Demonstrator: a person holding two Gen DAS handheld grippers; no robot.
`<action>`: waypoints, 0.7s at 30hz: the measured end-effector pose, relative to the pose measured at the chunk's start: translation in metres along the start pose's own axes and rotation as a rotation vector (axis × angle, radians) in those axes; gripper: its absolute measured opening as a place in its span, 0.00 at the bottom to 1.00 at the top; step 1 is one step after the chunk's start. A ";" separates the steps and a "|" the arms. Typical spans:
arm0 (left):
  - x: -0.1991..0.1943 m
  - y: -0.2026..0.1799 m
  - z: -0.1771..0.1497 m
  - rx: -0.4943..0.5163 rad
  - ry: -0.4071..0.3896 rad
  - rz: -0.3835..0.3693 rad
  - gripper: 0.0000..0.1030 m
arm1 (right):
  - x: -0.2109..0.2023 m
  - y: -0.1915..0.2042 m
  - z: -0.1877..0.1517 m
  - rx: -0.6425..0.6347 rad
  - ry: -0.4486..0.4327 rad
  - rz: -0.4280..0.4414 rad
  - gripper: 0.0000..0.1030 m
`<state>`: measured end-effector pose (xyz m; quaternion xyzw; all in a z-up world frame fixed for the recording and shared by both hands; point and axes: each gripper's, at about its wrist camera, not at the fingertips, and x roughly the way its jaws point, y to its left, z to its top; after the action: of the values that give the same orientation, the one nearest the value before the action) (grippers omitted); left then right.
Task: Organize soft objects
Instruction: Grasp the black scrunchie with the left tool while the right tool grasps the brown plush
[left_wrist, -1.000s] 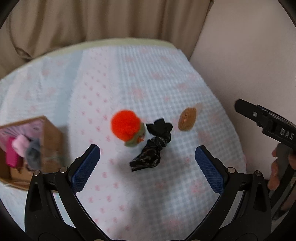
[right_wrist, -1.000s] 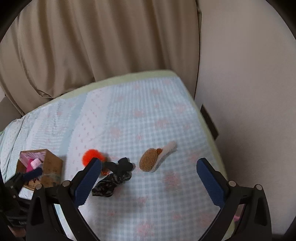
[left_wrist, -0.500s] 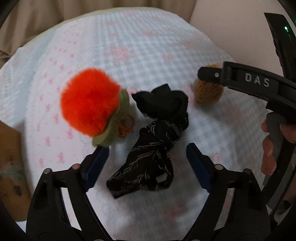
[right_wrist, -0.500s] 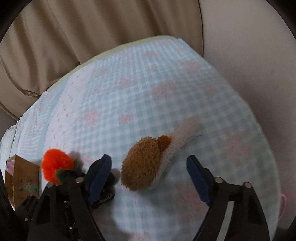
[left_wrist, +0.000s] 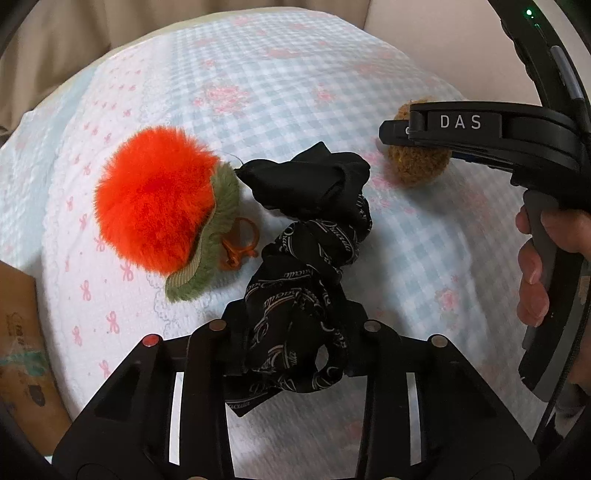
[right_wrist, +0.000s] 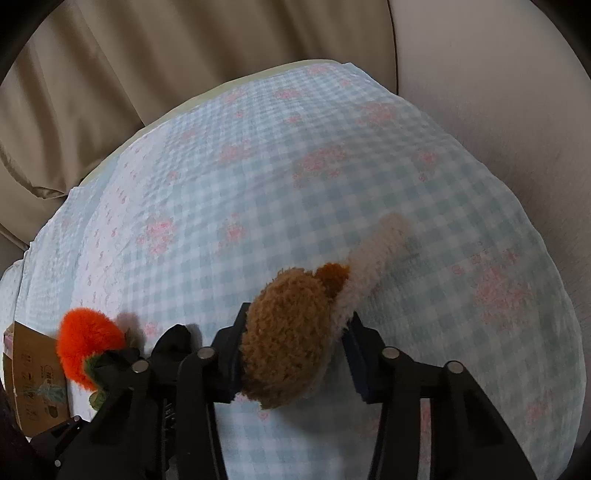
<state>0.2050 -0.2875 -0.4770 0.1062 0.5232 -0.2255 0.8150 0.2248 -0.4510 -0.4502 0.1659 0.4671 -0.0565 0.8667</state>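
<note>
A black printed scarf (left_wrist: 314, 236) lies bunched on the checked bedcover (left_wrist: 280, 74). My left gripper (left_wrist: 291, 343) is shut on the scarf's near end. Just left of the scarf sits an orange pompom (left_wrist: 155, 206) with a green fringe and an orange clip. In the right wrist view a brown plush toy (right_wrist: 291, 332) with a cream tail sits between the jaws of my right gripper (right_wrist: 295, 354). Those jaws are closing and both pads press its sides. The left wrist view shows that gripper from the side, over the toy (left_wrist: 417, 166), with a hand (left_wrist: 535, 266) on its handle.
A cardboard box (right_wrist: 33, 376) stands at the cover's left edge, just past the pompom (right_wrist: 86, 339). Beige curtains (right_wrist: 147, 55) hang behind the bed and a plain wall (right_wrist: 498, 92) runs along its right side.
Both grippers came down onto the bedcover and closed from wide open. The left one took hold of the scarf, and the right one closed around the brown plush toy.
</note>
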 end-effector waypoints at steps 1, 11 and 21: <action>-0.001 0.000 0.000 -0.003 0.000 -0.003 0.29 | -0.001 0.000 0.000 0.000 0.000 0.001 0.39; -0.034 -0.005 0.001 0.002 -0.039 -0.013 0.29 | -0.033 0.004 0.001 -0.005 -0.039 -0.006 0.36; -0.121 -0.007 0.011 -0.030 -0.124 -0.021 0.29 | -0.120 0.026 0.008 -0.054 -0.114 -0.009 0.36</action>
<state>0.1685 -0.2670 -0.3629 0.0743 0.4760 -0.2322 0.8450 0.1702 -0.4365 -0.3405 0.1370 0.4188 -0.0572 0.8958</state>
